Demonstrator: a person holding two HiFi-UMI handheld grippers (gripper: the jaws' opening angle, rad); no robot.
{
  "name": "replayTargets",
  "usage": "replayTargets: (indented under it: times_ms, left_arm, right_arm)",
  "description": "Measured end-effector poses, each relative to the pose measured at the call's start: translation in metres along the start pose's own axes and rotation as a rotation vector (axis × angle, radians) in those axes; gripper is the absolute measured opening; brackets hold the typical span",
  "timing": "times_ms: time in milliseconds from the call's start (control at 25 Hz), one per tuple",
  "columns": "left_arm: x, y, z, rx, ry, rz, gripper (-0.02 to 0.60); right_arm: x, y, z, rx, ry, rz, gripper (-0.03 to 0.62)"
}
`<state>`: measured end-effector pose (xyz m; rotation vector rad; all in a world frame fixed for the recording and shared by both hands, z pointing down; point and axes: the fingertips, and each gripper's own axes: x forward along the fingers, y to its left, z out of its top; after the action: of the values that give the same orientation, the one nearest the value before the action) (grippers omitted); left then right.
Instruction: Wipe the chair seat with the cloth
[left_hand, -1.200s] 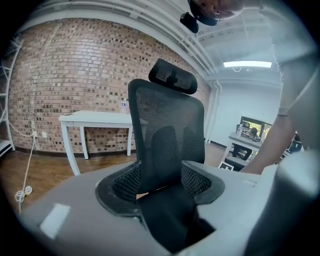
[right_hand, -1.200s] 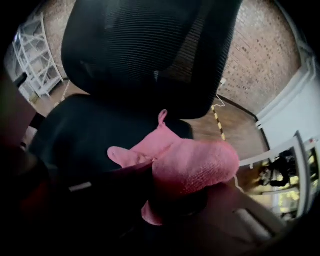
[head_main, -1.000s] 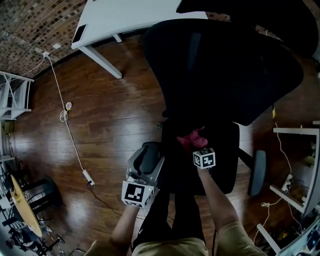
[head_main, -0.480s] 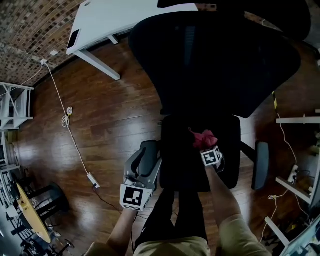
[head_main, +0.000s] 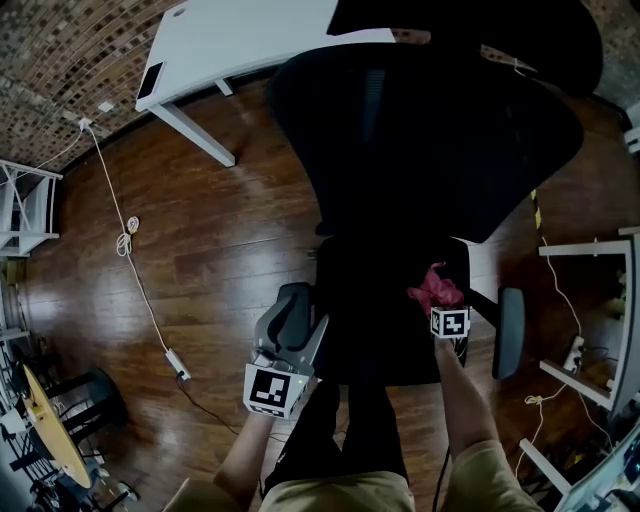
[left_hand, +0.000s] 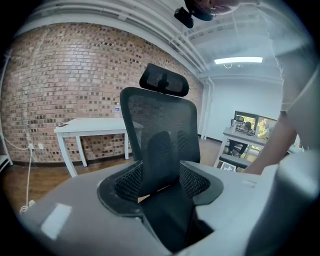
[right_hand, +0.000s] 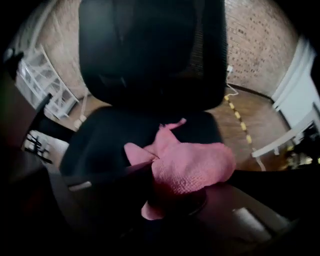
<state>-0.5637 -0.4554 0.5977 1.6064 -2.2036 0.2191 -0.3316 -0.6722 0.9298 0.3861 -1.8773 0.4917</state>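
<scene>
A black office chair stands below me, its seat (head_main: 375, 310) under the tall mesh backrest (head_main: 430, 130). My right gripper (head_main: 446, 312) is shut on a crumpled pink cloth (head_main: 436, 288) at the seat's right side, near the right armrest (head_main: 508, 332). In the right gripper view the cloth (right_hand: 192, 162) bulges out of the right gripper (right_hand: 175, 195), with the seat (right_hand: 110, 135) beyond it. My left gripper (head_main: 288, 335) hangs beside the seat's left edge. In its own view the left gripper (left_hand: 160, 187) stands open, facing the backrest (left_hand: 160, 125).
A white desk (head_main: 250, 40) stands behind the chair on the wooden floor. A white cable (head_main: 130, 240) runs to a power strip (head_main: 176, 363) at the left. White shelving (head_main: 25, 200) and a white frame (head_main: 590, 250) flank the chair. The person's legs (head_main: 340, 430) meet the seat's front.
My right gripper has carried the pink cloth from the seat's middle over to its right side. The left gripper has stayed by the seat's left edge.
</scene>
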Motion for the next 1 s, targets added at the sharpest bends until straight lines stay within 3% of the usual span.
replayTargets:
  times_ms: [80,200,280,360,440,520,720,800,880,1000]
  left_arm:
    - [-0.005,0.009,-0.003,-0.008,0.0,0.018,0.206]
    - [-0.013,0.019,-0.006,-0.008,0.012,0.044,0.206]
    - [-0.018,0.021,0.002,-0.004,0.001,0.052,0.206]
    - [-0.021,0.021,0.008,0.007,-0.013,0.051,0.205]
    - [-0.021,0.023,0.008,0.012,-0.014,0.056,0.206]
    - [-0.02,0.026,0.003,0.004,-0.017,0.068,0.206]
    - [-0.01,0.016,-0.011,-0.008,-0.019,0.063,0.206]
    - [-0.003,0.005,-0.014,-0.008,-0.023,0.042,0.206]
    - [0.003,-0.002,-0.016,-0.015,-0.028,0.031,0.206]
    - [0.006,-0.003,-0.017,-0.032,-0.035,0.042,0.206]
  right_arm:
    - [0.012,0.101,0.028,-0.009,-0.128,0.253,0.035]
    - [0.017,0.265,0.046,-0.135,-0.177,0.573,0.035]
    - [0.022,0.332,0.036,-0.243,-0.107,0.648,0.035]
    - [0.033,0.353,0.022,-0.329,-0.019,0.609,0.035]
    - [0.048,0.327,0.01,-0.362,0.039,0.508,0.035]
    - [0.059,0.265,-0.003,-0.317,0.08,0.388,0.035]
    - [0.024,0.02,-0.034,-0.255,0.211,-0.116,0.037]
    - [-0.008,-0.052,-0.039,-0.252,0.216,-0.264,0.037]
    - [-0.026,-0.089,-0.047,-0.264,0.24,-0.33,0.037]
    - [-0.025,-0.079,-0.052,-0.259,0.266,-0.309,0.035]
